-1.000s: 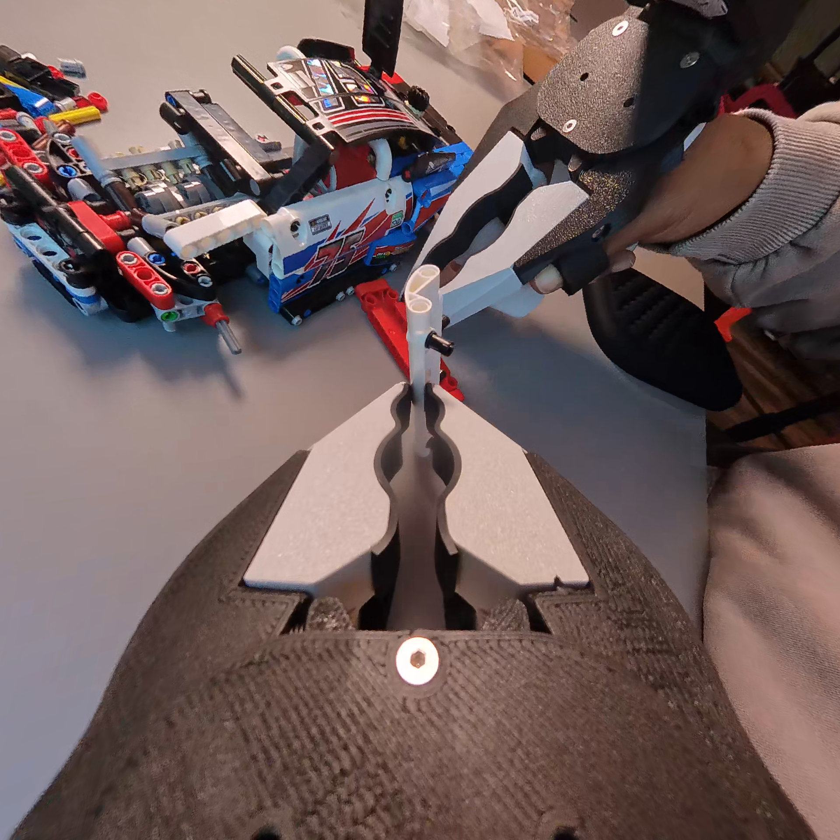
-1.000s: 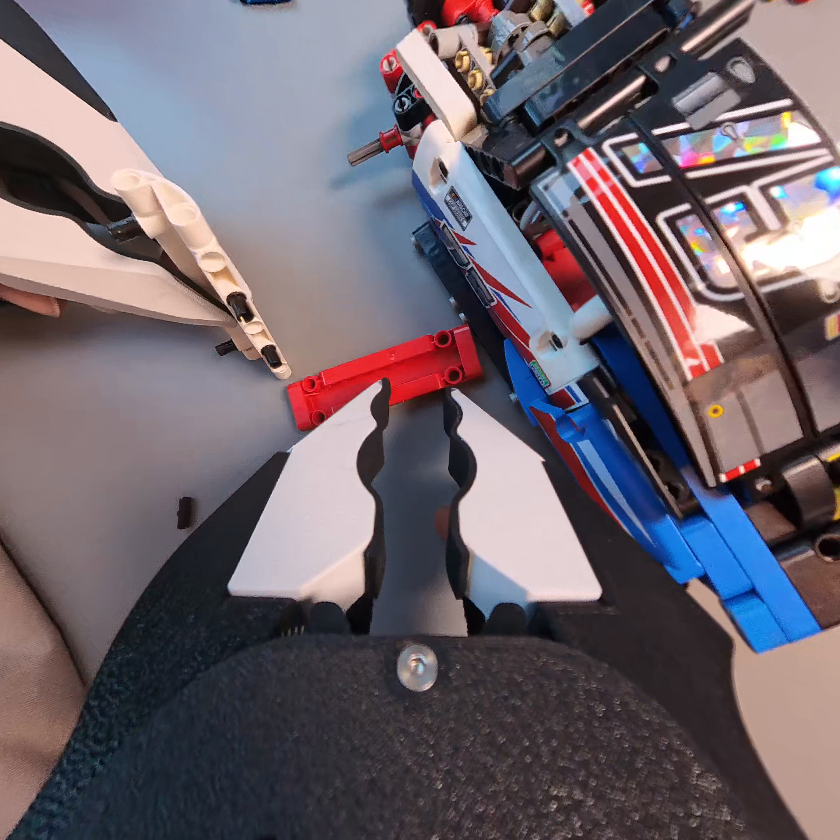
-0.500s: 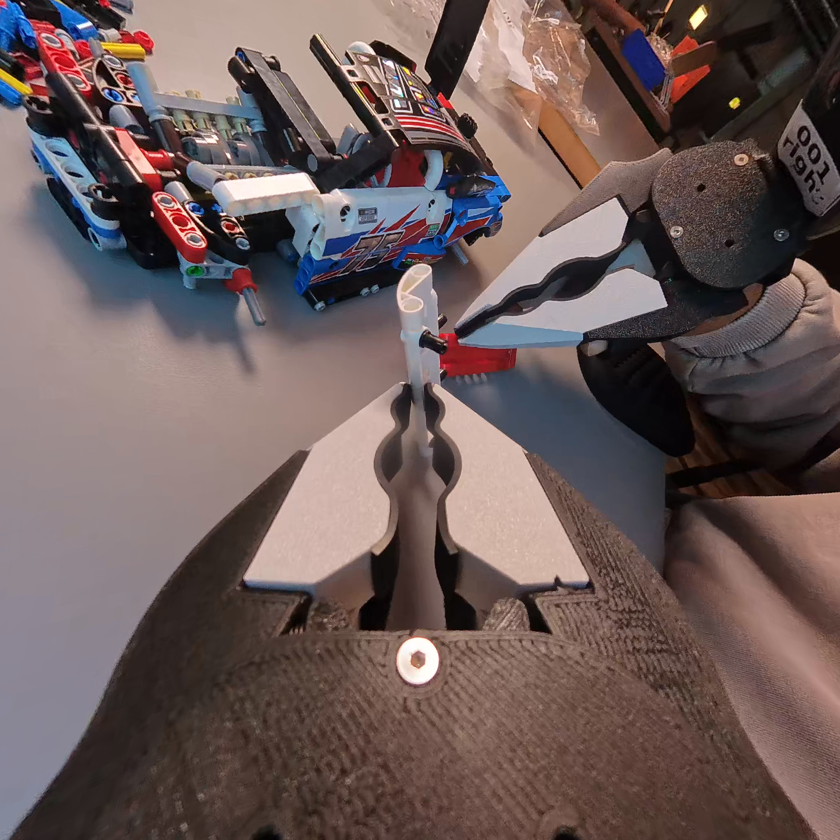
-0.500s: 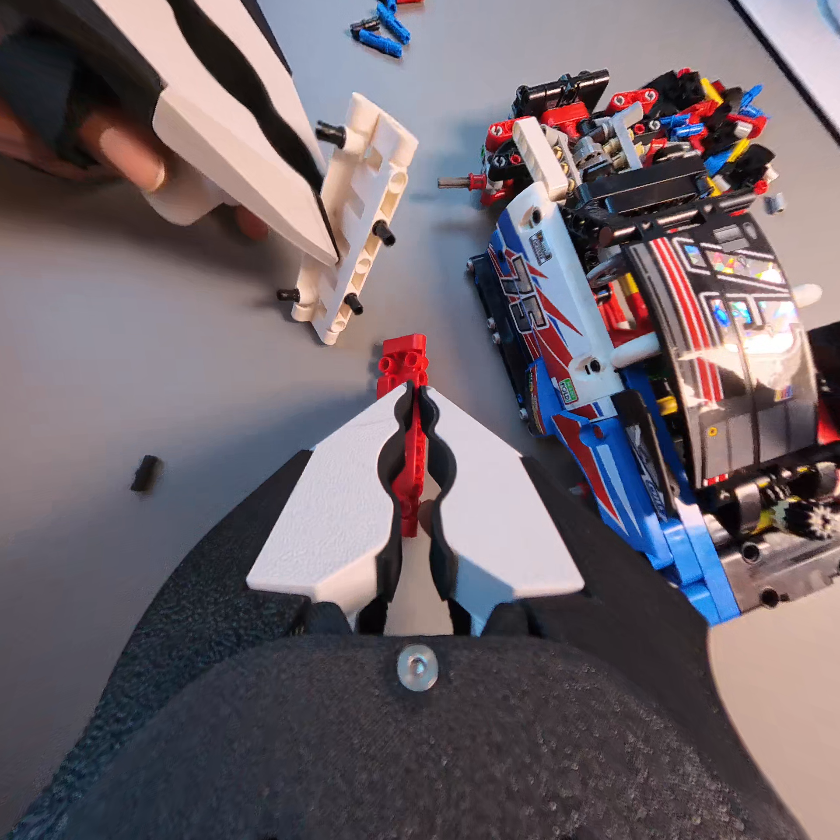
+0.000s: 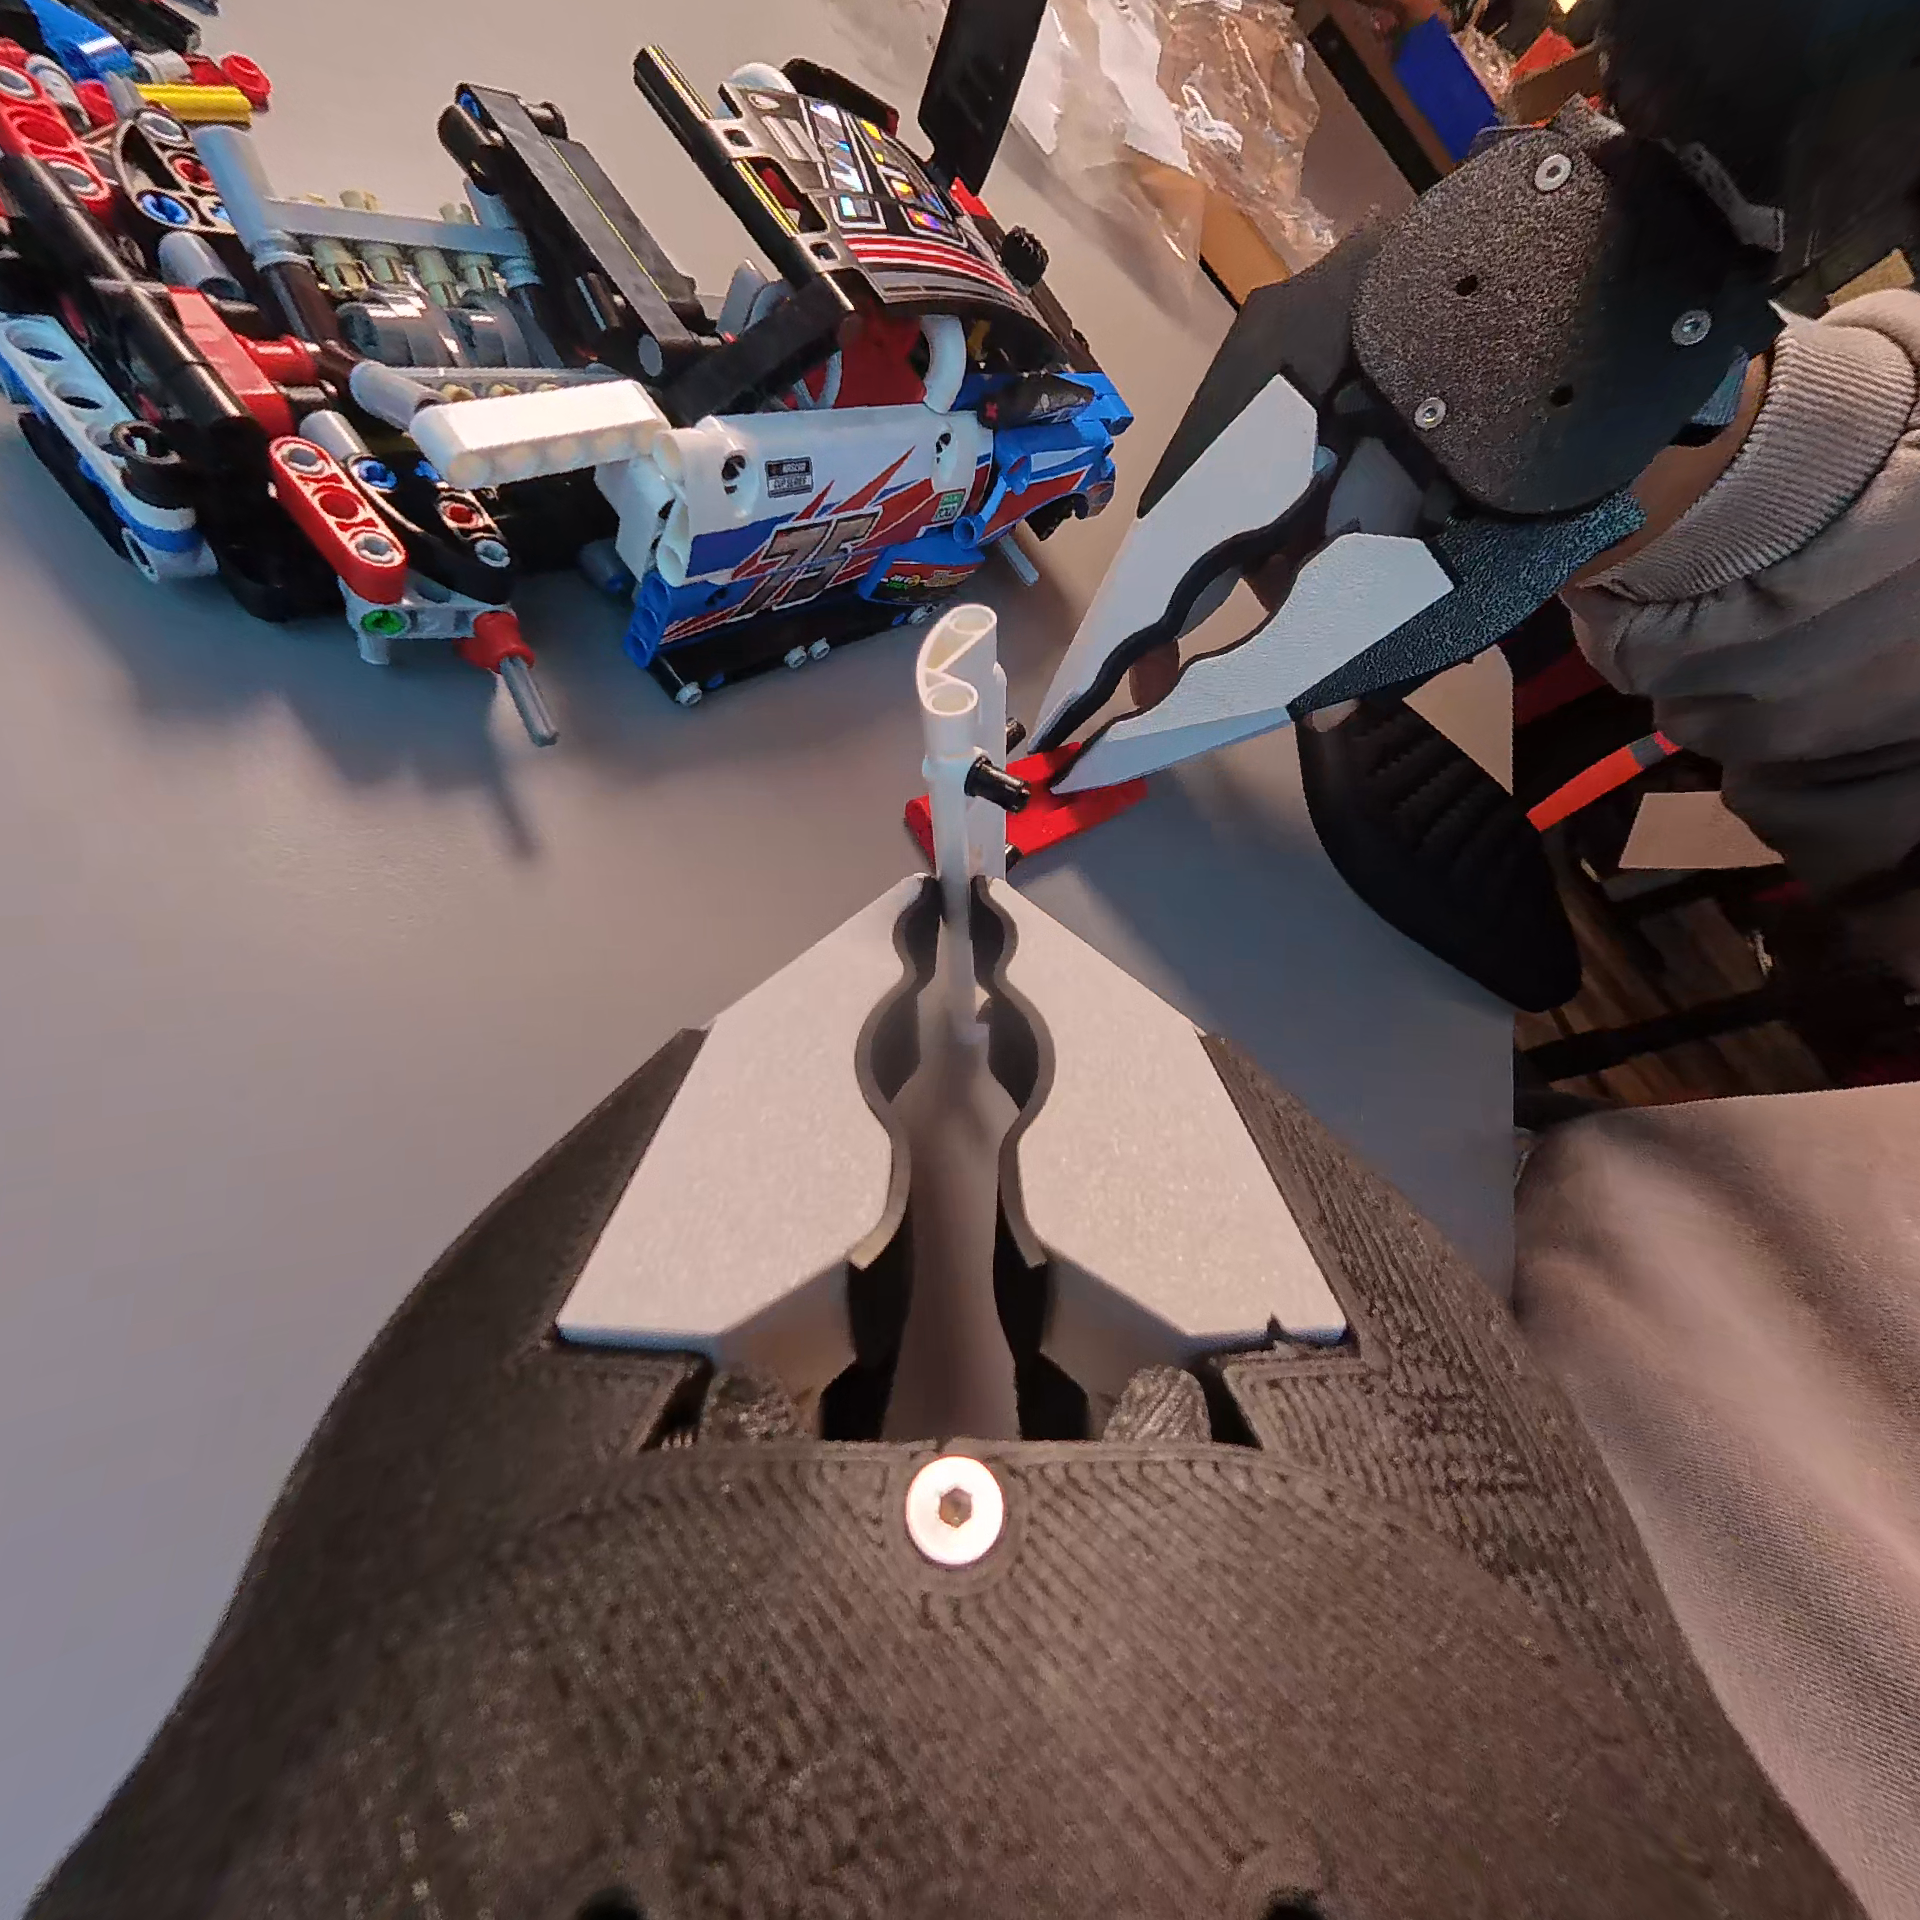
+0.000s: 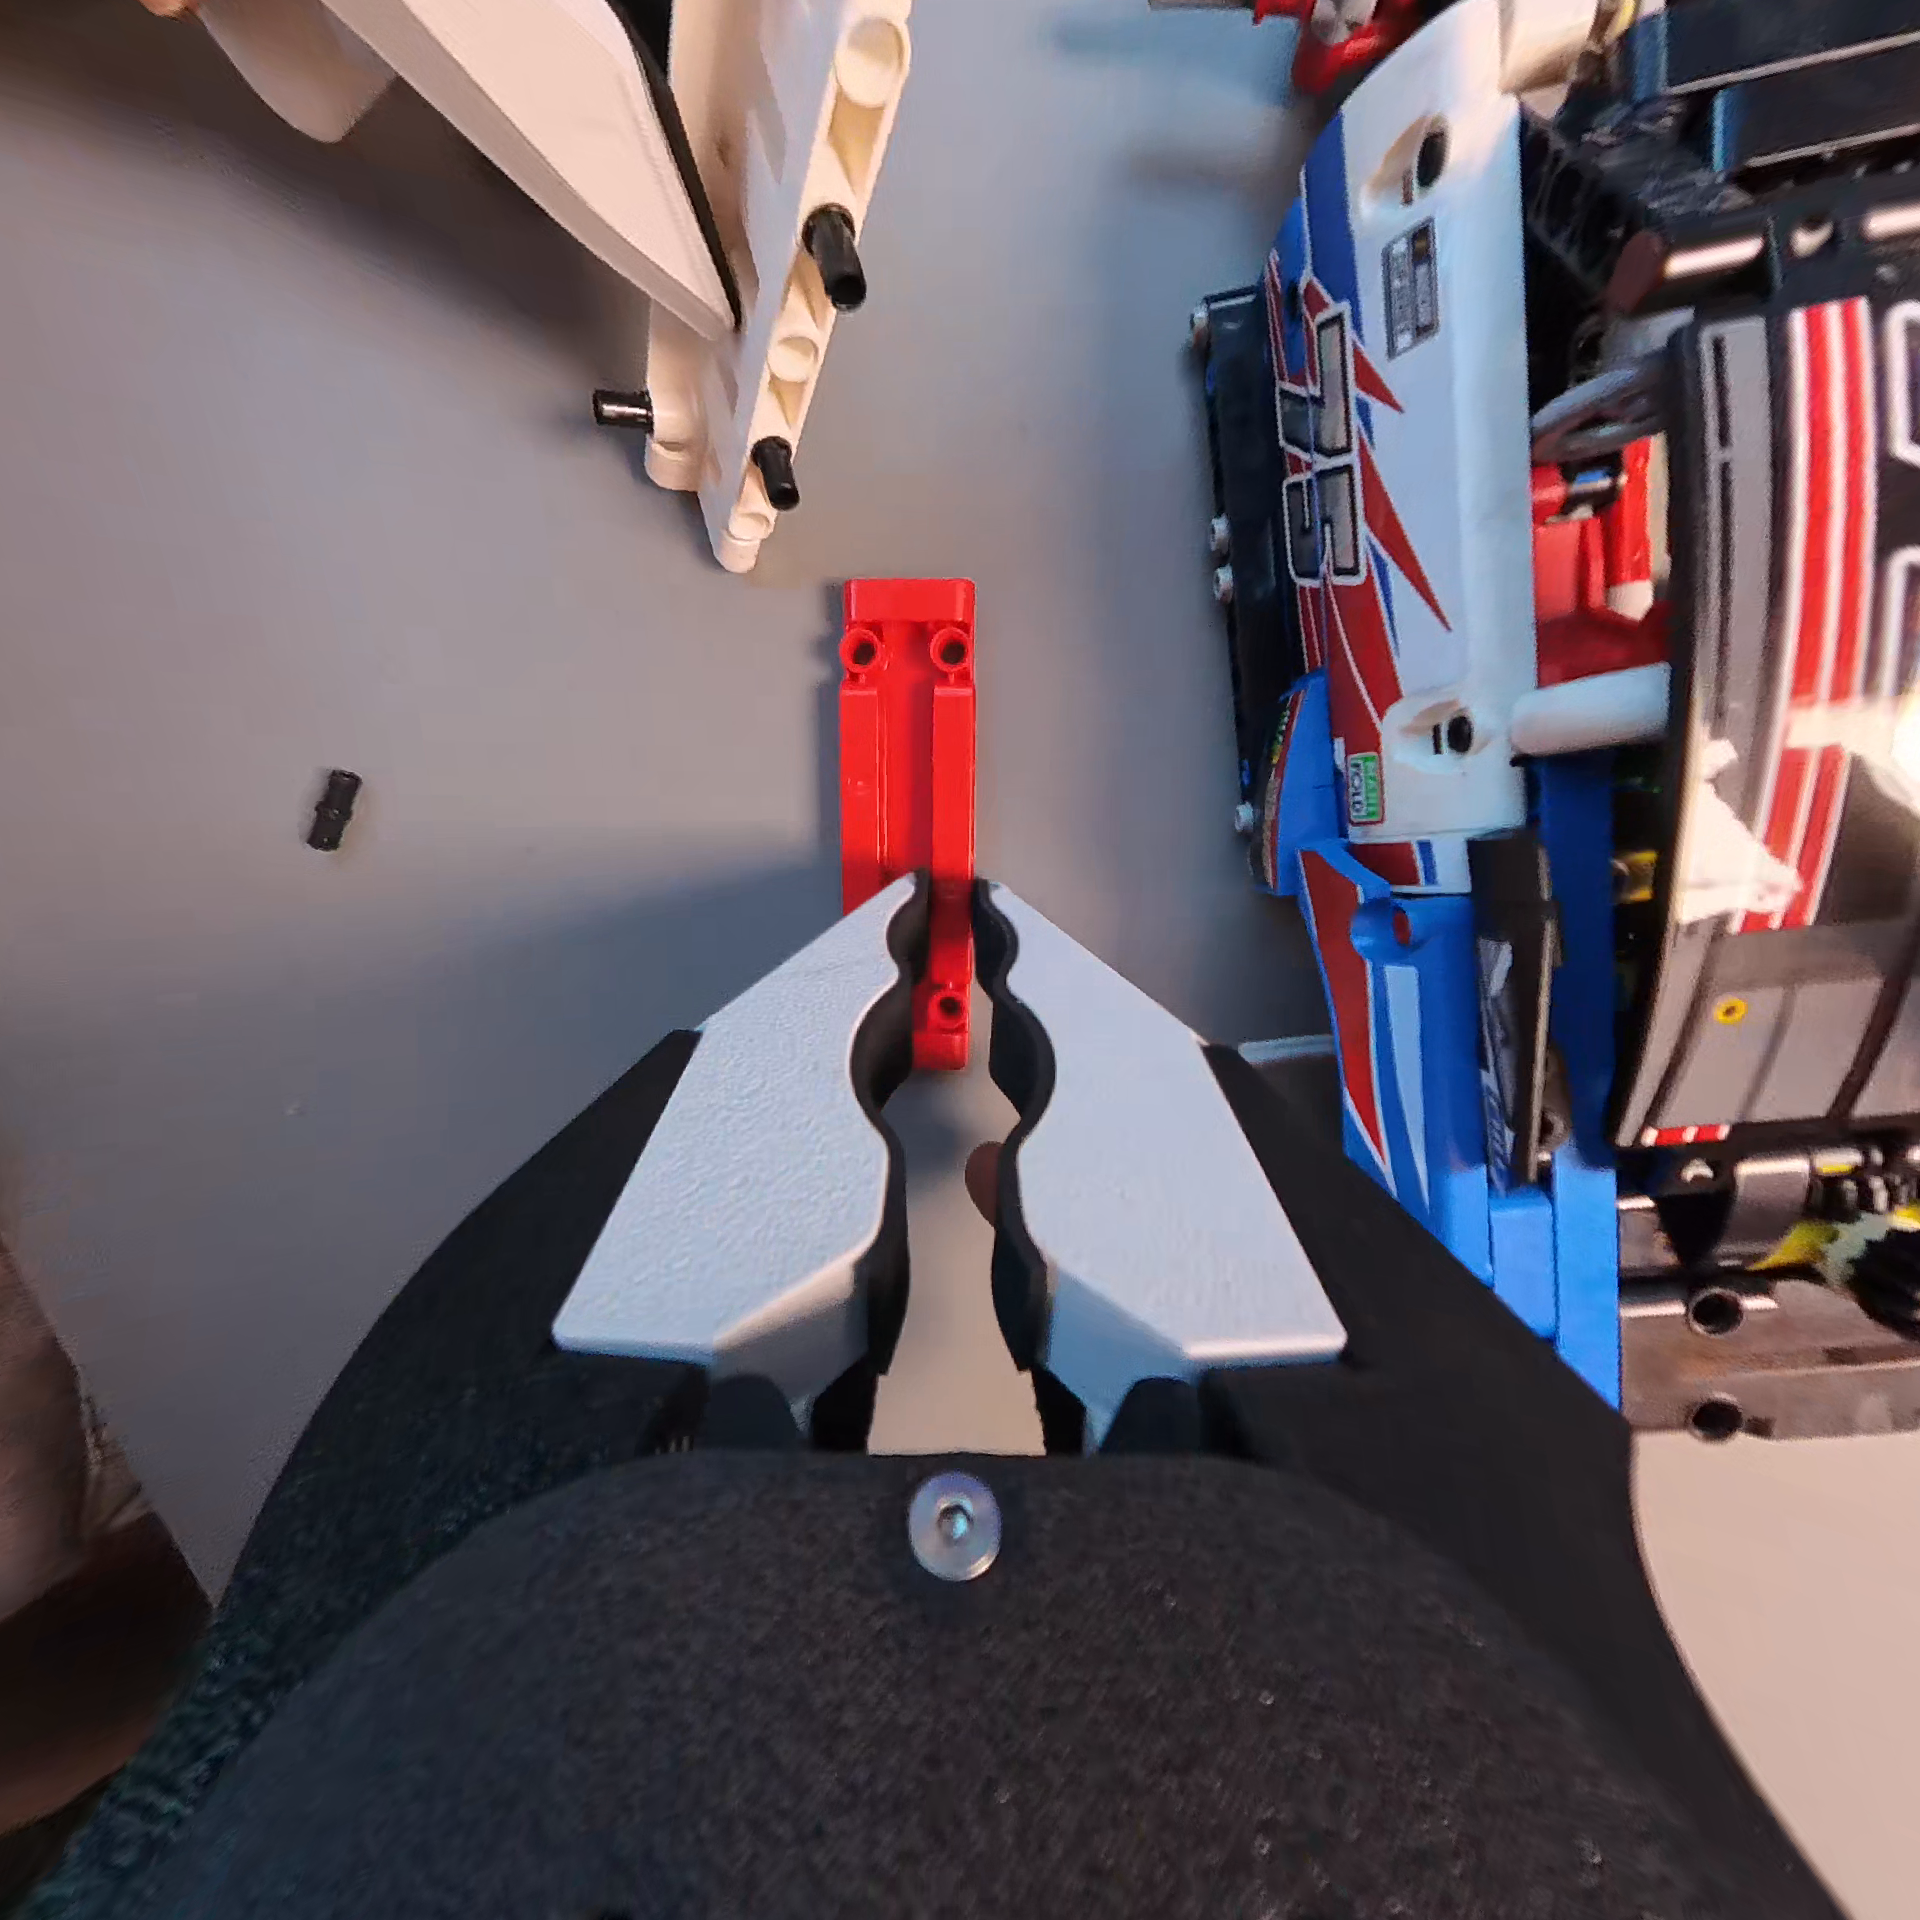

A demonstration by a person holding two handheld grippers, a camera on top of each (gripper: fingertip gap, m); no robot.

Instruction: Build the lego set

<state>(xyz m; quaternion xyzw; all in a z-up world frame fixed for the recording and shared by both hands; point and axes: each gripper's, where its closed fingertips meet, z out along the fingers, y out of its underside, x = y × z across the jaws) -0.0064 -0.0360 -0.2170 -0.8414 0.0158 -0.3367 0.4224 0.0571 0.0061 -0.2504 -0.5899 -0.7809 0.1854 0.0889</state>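
My left gripper is shut on a white panel with black pins and holds it upright above the grey table. It also shows in the right wrist view, top left, with one left finger on it. My right gripper is tipped down at the table, its jaws closed on one side rail of a red panel that lies hollow side up. In the left wrist view the right gripper pinches the red panel just behind the white panel. The part-built race car lies beside them.
A loose black pin lies left of the red panel. Loose parts are heaped at the car's far end. Plastic bags lie at the back. The table edge and a black chair are at the right. The tips of one gripper are about 9 cm away from the tips of the other.
The right gripper went from open above the red panel to closed on it, and the panel has turned from crosswise to lengthwise. The left gripper still holds the white panel.
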